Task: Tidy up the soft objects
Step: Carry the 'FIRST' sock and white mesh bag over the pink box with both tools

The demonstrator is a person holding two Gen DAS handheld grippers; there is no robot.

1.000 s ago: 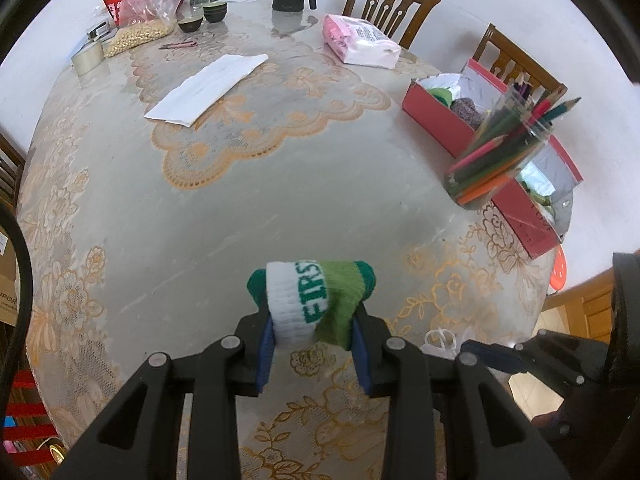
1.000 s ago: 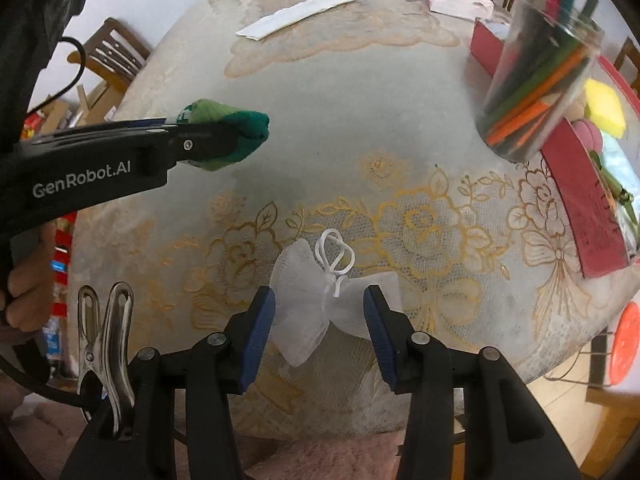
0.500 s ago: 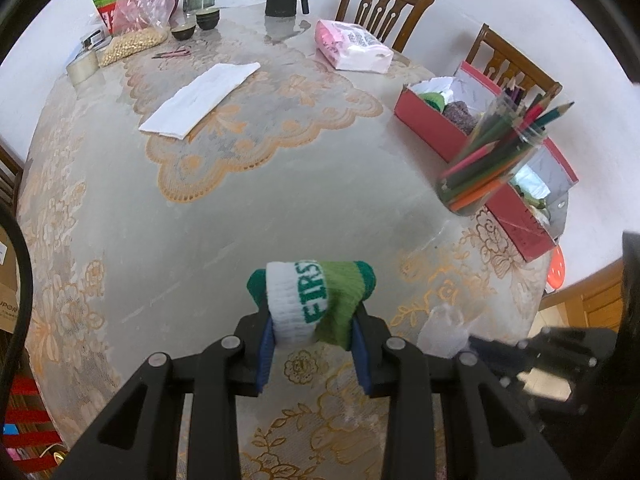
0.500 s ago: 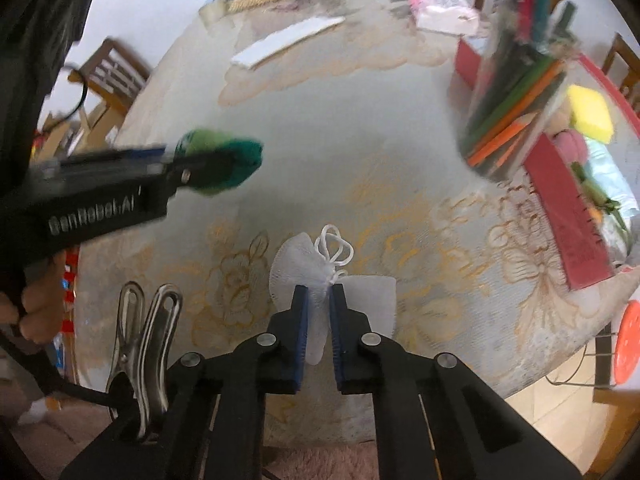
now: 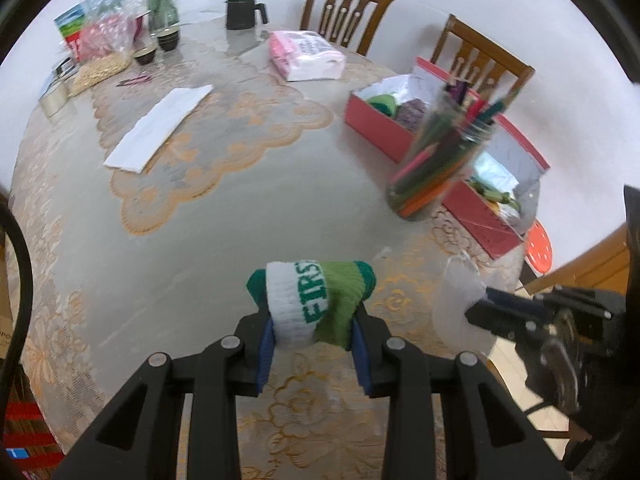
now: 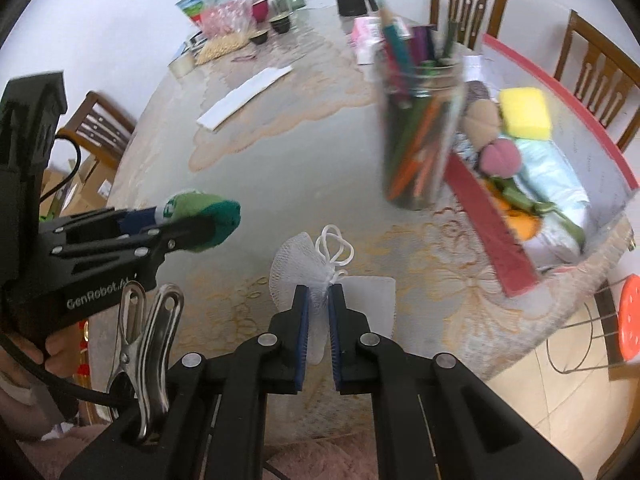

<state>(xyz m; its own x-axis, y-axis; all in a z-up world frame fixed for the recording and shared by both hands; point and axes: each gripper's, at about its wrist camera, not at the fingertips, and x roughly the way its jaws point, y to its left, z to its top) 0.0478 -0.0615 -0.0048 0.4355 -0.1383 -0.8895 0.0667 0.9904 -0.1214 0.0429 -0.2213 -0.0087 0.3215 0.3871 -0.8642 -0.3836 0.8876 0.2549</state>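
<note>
Having just closed, right gripper [image 6: 318, 300] fingers now clamped on white mesh pouch [image 6: 304, 264], lifted off desk [image 5: 224, 216]. Left gripper [image 5: 314, 332] fingers clamped on rolled green sock [image 5: 316, 300]. Both ready for red box [image 6: 492, 216], already holding yellow sponge [image 6: 524, 112], pink puff [image 6: 500, 152] and other soft things.
</note>
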